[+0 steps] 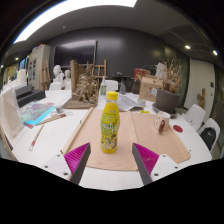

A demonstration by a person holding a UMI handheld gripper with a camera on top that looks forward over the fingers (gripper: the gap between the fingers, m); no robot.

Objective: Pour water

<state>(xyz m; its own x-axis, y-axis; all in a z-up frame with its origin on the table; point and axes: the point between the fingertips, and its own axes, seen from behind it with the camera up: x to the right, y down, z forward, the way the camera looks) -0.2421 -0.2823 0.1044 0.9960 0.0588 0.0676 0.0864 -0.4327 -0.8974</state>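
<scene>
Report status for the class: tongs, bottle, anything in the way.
Tongs open, holding nothing. Yellow bottle upright on brown mat, just ahead between the fingers, untouched. Path to the bottle looks clear.

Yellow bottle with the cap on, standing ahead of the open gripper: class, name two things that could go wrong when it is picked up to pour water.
1. The yellow bottle is tall and narrow and stands beyond the fingertips of the open gripper, not yet between them; an off-centre approach could knock it over on the brown mat.
2. Small items sit close beside it on the mat; a wide swing might strike them.
</scene>
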